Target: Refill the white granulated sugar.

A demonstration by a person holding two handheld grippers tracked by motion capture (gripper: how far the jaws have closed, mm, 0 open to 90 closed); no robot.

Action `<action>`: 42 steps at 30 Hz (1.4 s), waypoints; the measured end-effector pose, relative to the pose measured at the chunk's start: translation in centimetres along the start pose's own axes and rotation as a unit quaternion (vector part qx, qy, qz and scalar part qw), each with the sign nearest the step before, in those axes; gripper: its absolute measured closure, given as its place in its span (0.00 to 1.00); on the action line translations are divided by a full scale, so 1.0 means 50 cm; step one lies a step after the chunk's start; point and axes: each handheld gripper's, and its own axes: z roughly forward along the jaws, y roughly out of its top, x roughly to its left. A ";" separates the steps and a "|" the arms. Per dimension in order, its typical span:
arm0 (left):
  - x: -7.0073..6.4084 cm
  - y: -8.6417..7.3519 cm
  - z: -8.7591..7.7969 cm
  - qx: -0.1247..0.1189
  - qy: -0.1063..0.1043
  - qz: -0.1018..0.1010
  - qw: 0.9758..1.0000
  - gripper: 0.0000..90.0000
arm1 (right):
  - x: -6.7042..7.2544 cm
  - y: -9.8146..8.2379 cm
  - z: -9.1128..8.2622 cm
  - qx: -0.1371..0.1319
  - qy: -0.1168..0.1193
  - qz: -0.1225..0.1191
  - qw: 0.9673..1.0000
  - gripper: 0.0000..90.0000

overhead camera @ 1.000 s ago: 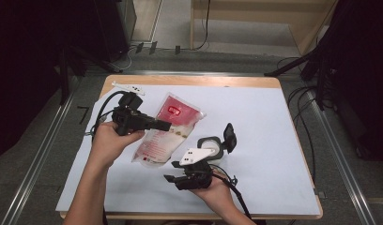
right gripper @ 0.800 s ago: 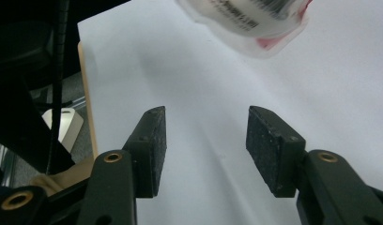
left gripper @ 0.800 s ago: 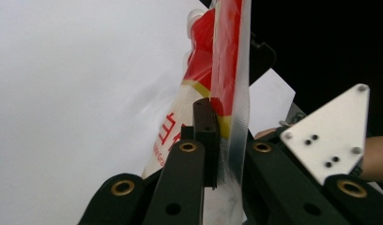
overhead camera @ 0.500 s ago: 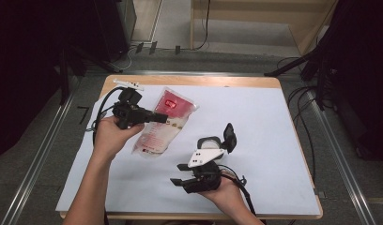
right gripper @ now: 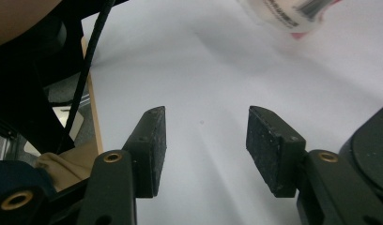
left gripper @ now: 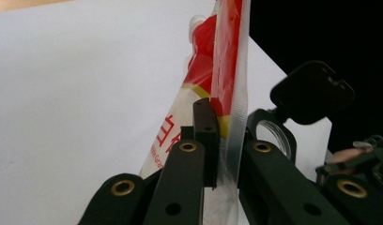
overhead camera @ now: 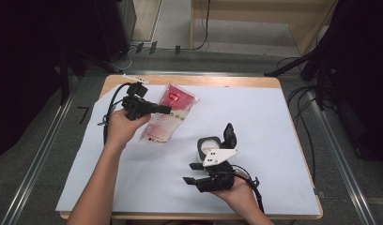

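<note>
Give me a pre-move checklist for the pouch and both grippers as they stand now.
1. Left gripper clamped on the red-and-white pouch: ok; jaws pinch its clear edge seam.
2. Pouch clear of the table: cannot tell; its lower end looks close to the white sheet.
3. Right gripper free: ok; jaws apart, nothing between them.
4. Container with black flip lid apart from the pouch: ok.
5. Pouch sealed: cannot tell.

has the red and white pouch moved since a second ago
Yes. The pouch, clamped in the left gripper, has shifted toward the table's far-left corner, away from the black-lidded jar.
</note>
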 end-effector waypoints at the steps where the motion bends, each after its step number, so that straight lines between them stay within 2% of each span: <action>1: 0.000 0.000 0.000 0.000 0.000 0.000 1.000 0.99 | 0.000 0.000 0.000 0.000 0.000 0.000 1.000 0.54; 2: 0.011 -0.001 0.005 -0.011 0.002 0.004 1.000 0.99 | 0.001 -0.001 0.004 0.005 0.000 -0.003 1.000 0.54; 5: 0.020 -0.004 0.013 -0.006 0.015 0.007 1.000 0.99 | 0.003 -0.004 0.009 0.010 0.000 -0.009 1.000 0.54; 9: 0.026 -0.009 0.018 -0.003 0.022 0.006 1.000 0.99 | 0.002 -0.005 0.012 0.011 0.000 -0.009 1.000 0.54; 10: 0.033 -0.014 0.019 -0.008 0.009 0.002 1.000 0.99 | 0.001 -0.006 0.011 0.011 0.000 -0.005 1.000 0.54; 14: 0.042 -0.021 0.011 -0.020 0.002 -0.010 1.000 0.99 | -0.004 -0.005 0.008 0.006 -0.004 -0.002 1.000 0.54; 19: 0.042 -0.031 0.002 -0.019 -0.001 -0.010 1.000 0.98 | -0.010 -0.003 0.004 0.002 0.000 0.012 1.000 0.54; 23: 0.041 -0.041 -0.009 -0.017 -0.005 -0.004 1.000 0.97 | -0.012 -0.003 0.000 0.001 0.002 0.011 1.000 0.54; 28: 0.037 -0.054 -0.021 -0.019 -0.011 0.005 1.000 0.96 | -0.017 -0.003 -0.009 0.000 -0.008 0.016 1.000 0.55; 32: 0.036 -0.062 -0.028 -0.016 -0.020 -0.002 1.000 0.94 | -0.017 -0.003 -0.011 0.001 -0.010 0.016 1.000 0.55; 36: 0.032 -0.070 -0.039 -0.014 -0.011 0.012 1.000 0.93 | -0.014 -0.003 -0.009 0.003 -0.009 0.010 1.000 0.55; 42: 0.035 -0.086 -0.055 -0.016 -0.014 0.008 1.000 0.91 | -0.012 -0.002 -0.010 0.006 -0.008 0.007 1.000 0.55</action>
